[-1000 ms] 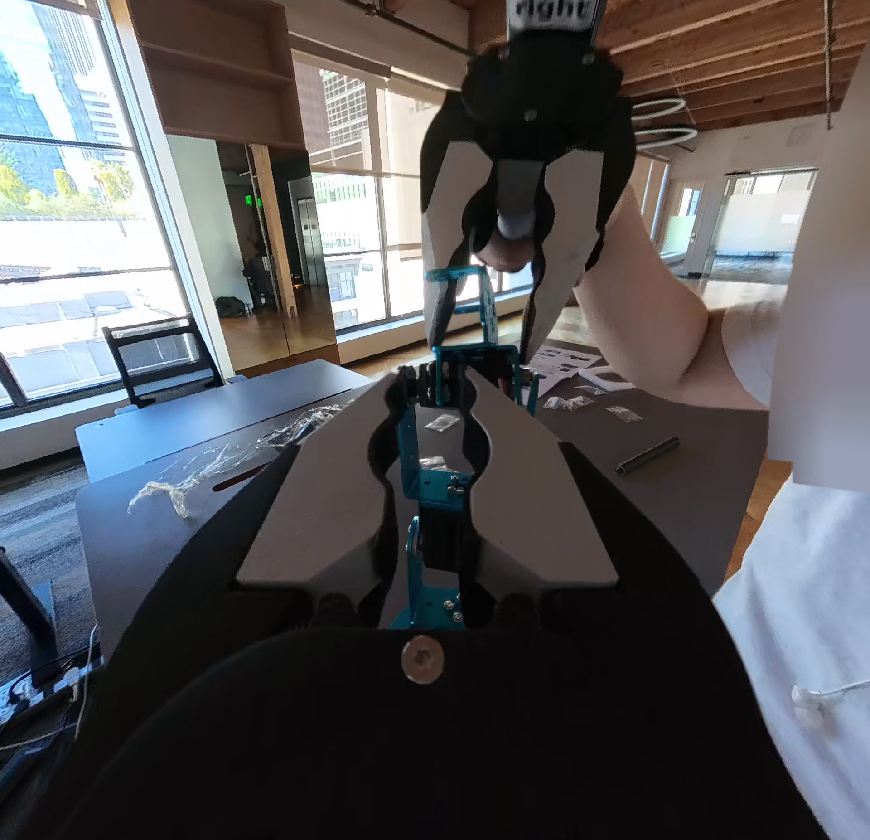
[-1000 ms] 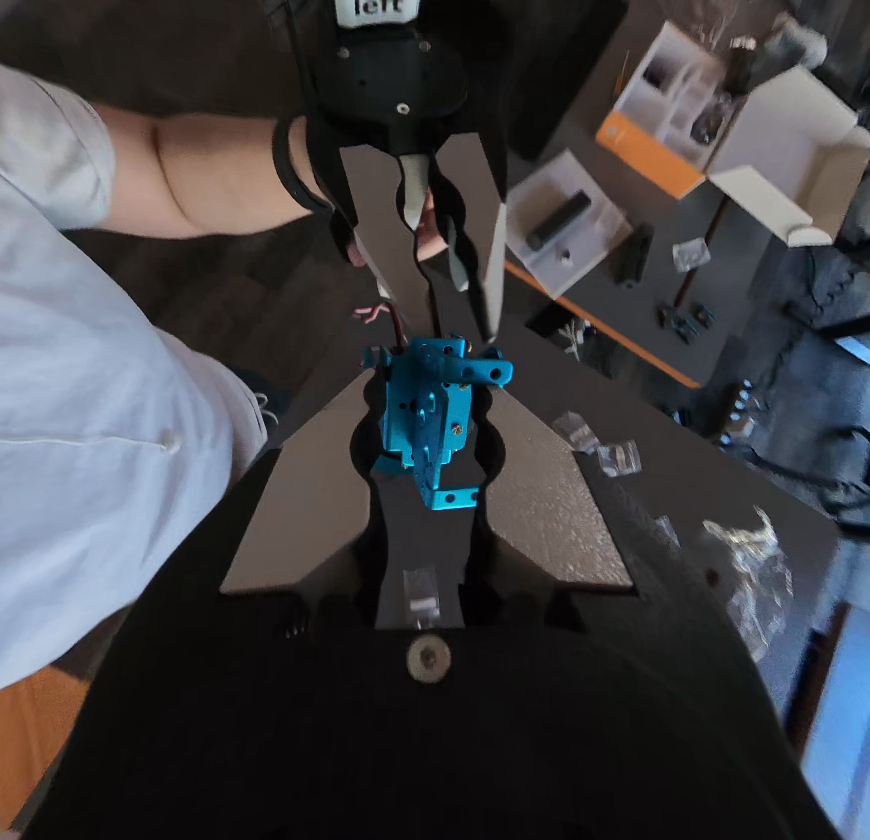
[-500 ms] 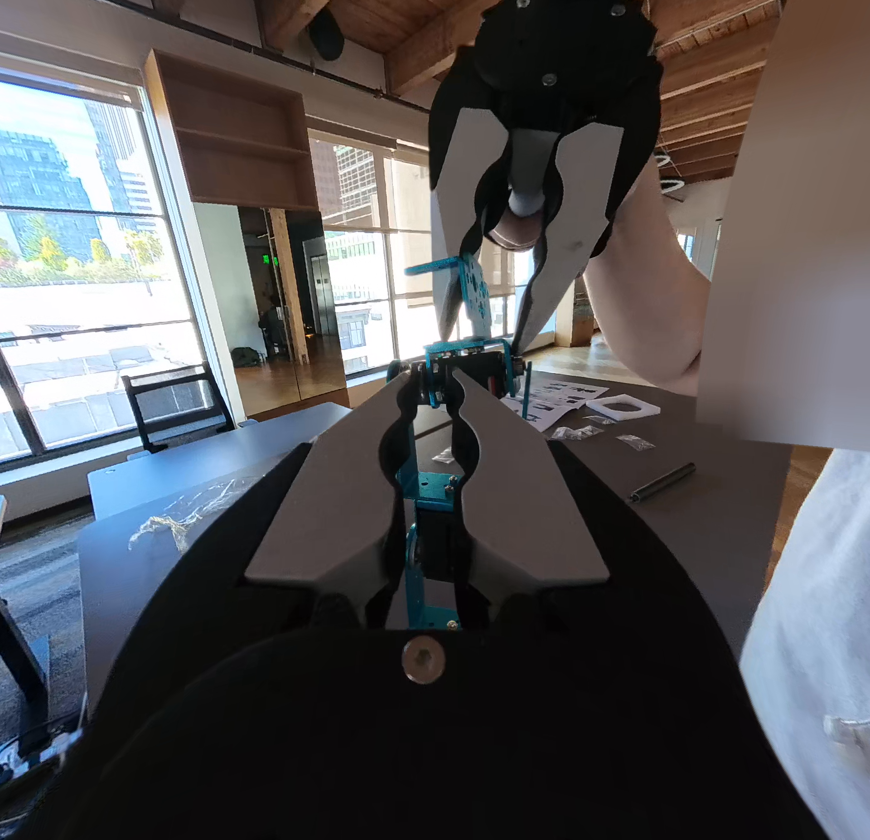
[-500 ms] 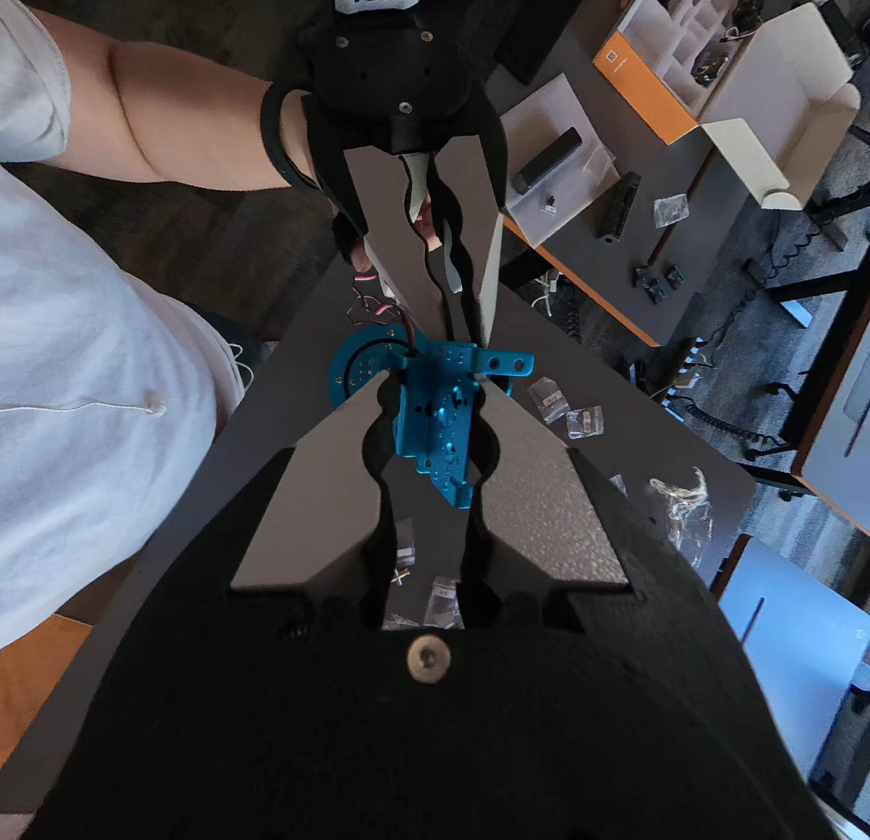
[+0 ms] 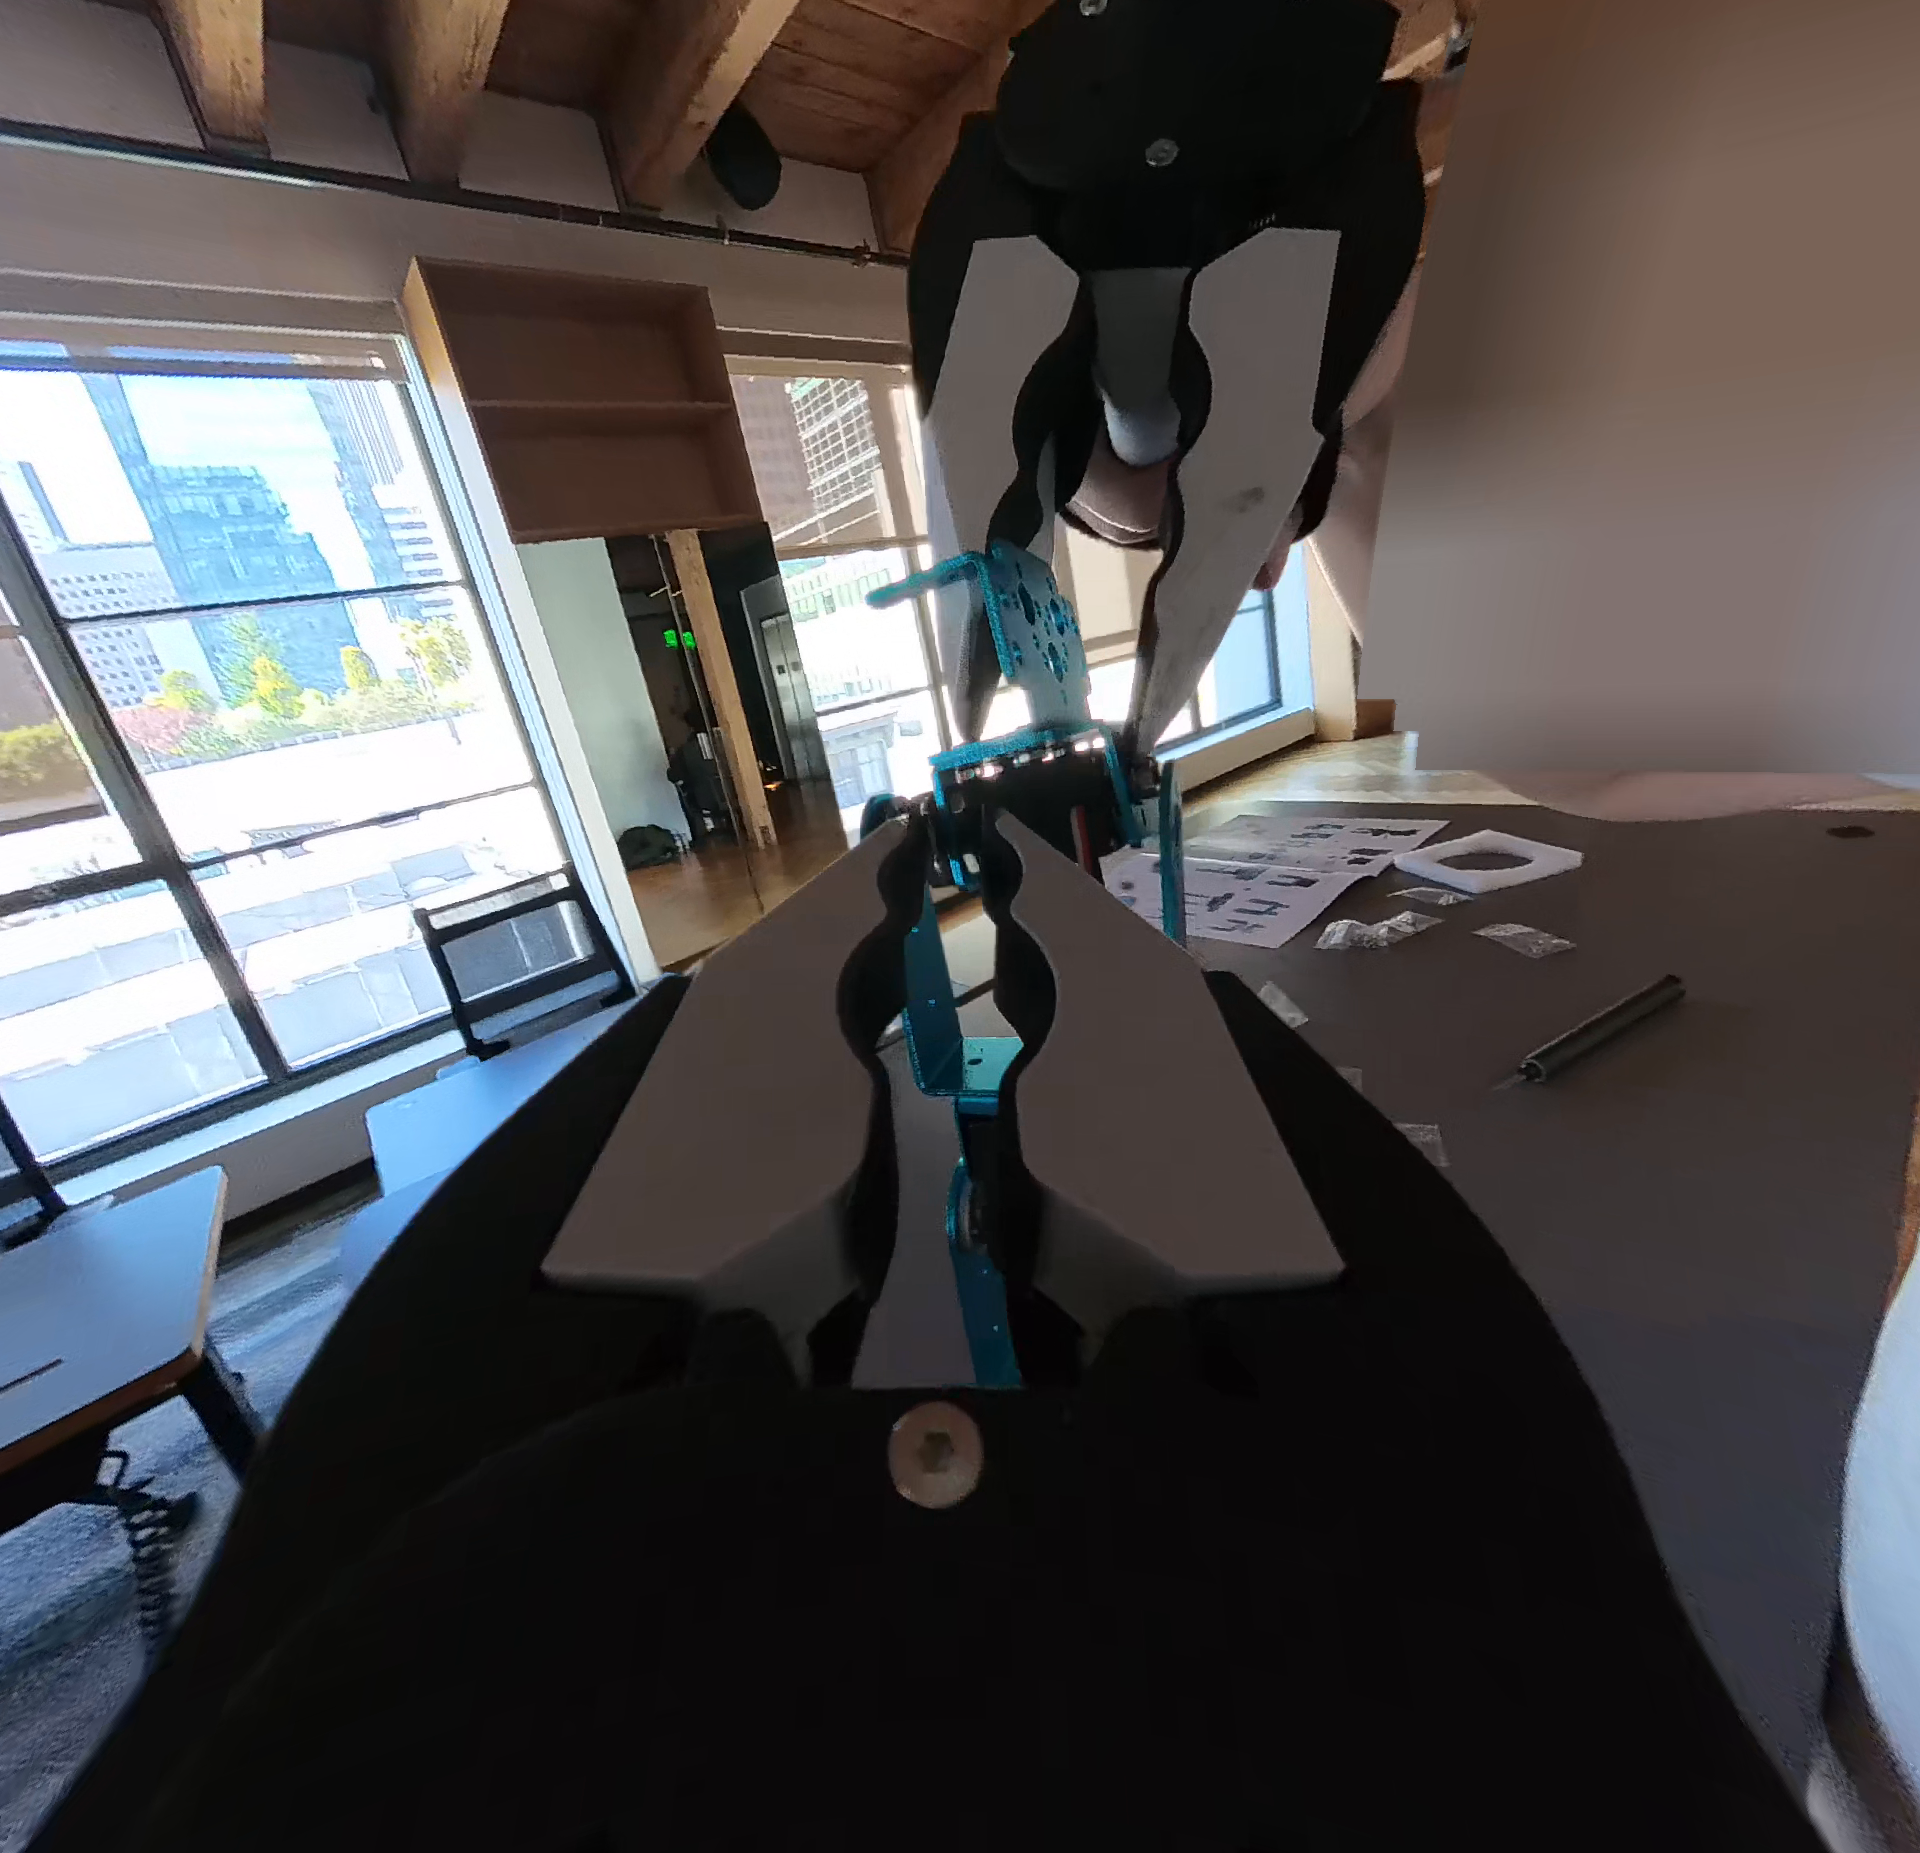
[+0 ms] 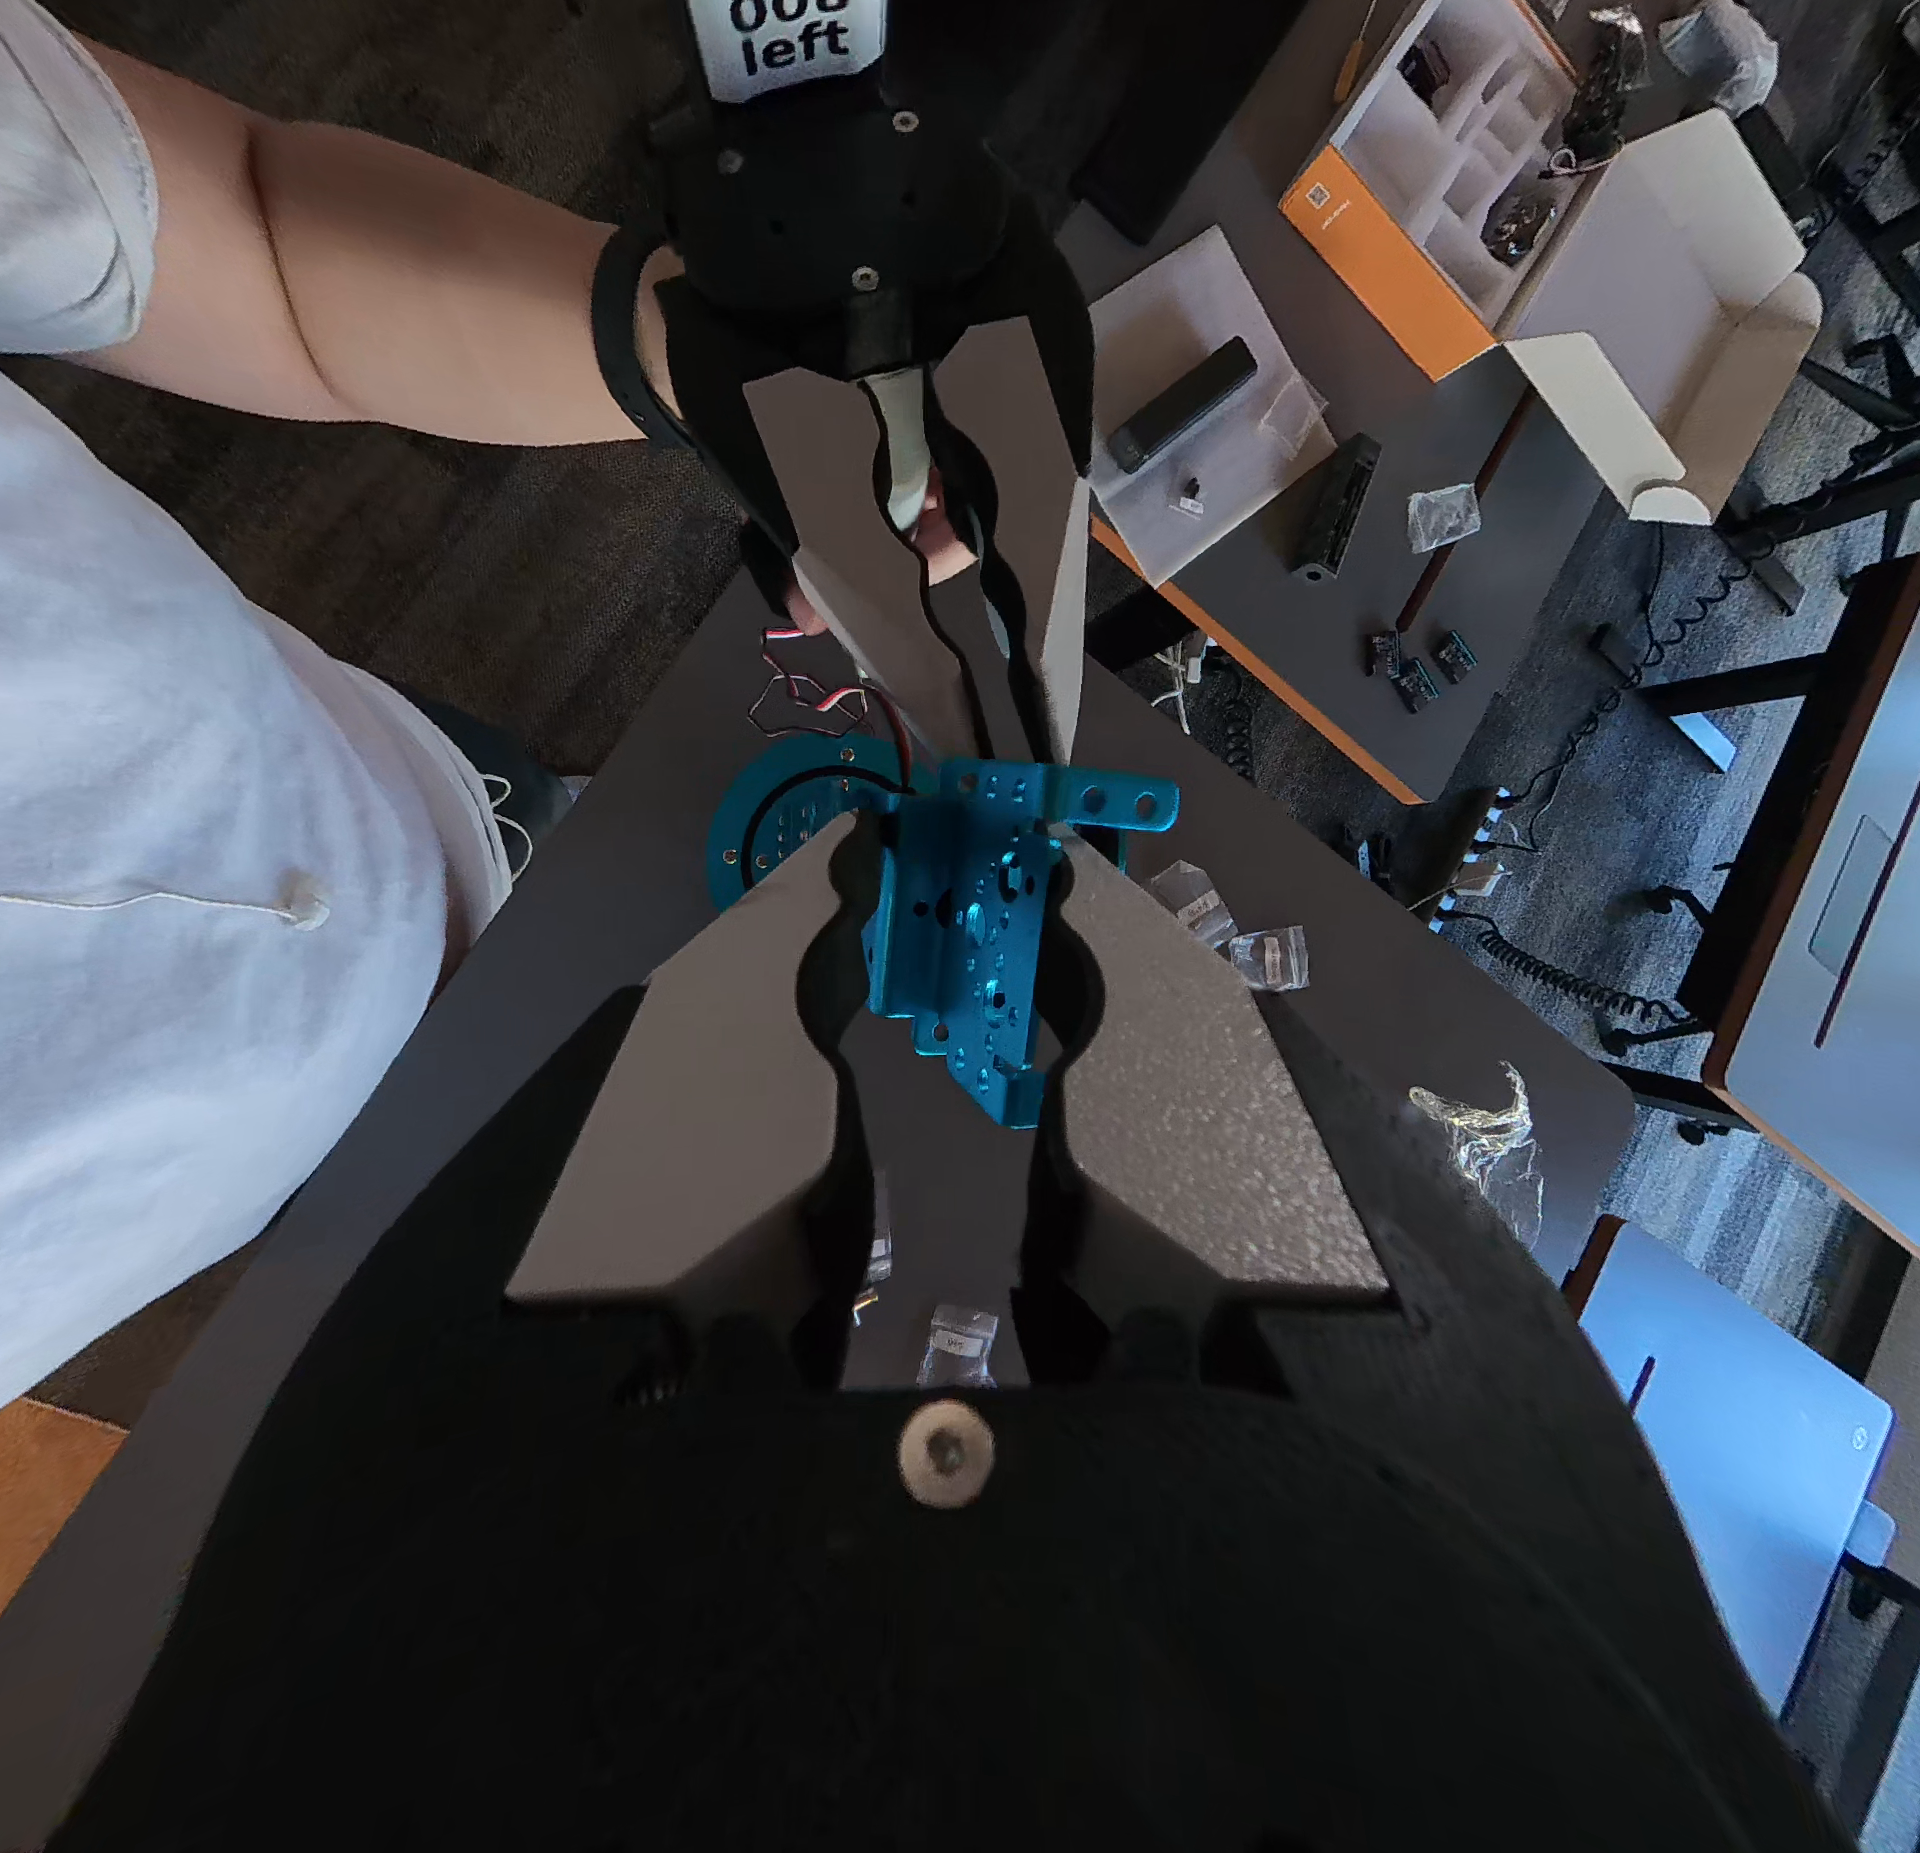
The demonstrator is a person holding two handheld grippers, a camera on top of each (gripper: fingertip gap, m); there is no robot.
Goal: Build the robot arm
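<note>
A blue metal bracket assembly [image 5: 940, 1014] with a black servo is held above the dark table [image 5: 1662, 1232] between both grippers. My left gripper [image 5: 956, 837] is shut on its thin lower blue strip. My right gripper [image 5: 1055, 738] comes down from above, its fingertips clamped on both sides of the servo frame, beside a perforated blue plate [image 5: 1029, 640]. In the right wrist view my right gripper [image 6: 956, 837] is shut on the blue bracket [image 6: 966, 930], and the left gripper [image 6: 1013, 749] grips its far end. A round blue base [image 6: 758, 816] and servo wires [image 6: 800, 691] show behind.
On the table lie a printed sheet [image 5: 1278, 868], a white foam square [image 5: 1486, 858], a black rod [image 5: 1600, 1029], small plastic bags [image 6: 1268, 956] and crumpled wrap [image 6: 1486, 1128]. A second desk holds an orange and white box [image 6: 1455, 193]. A person's white shirt [image 6: 156, 816] is close on the left. My left and right fingertips are right by each other.
Both grippers keep their hold. The assembly has tilted between them, the perforated plate has swung up, and the round blue base and wires have come into the right wrist view.
</note>
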